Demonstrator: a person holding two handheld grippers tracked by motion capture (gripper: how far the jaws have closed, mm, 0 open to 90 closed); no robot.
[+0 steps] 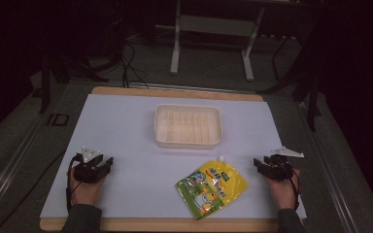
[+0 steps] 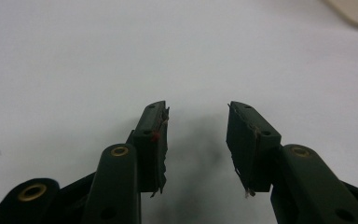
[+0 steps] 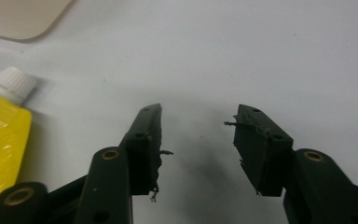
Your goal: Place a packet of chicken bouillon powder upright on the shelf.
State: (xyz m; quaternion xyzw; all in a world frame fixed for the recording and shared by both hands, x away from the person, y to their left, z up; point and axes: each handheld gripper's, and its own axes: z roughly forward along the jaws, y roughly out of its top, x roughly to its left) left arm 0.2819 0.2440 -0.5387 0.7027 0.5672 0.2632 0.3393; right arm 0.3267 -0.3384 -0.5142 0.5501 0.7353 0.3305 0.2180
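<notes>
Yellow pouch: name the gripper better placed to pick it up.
Right. The right gripper sits open just beside the yellow pouch, whose white cap shows close by in its own view. The left gripper is farther away across bare table.

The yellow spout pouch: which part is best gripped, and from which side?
Probably the right edge of the yellow pouch, just below its white cap. It lies flat and nearest the right gripper, whose fingers stand open, so come in low from the right.

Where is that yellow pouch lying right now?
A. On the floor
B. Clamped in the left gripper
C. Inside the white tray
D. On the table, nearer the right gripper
D: the yellow pouch lies flat on the table, below the white tray, beside the open right gripper.
</notes>
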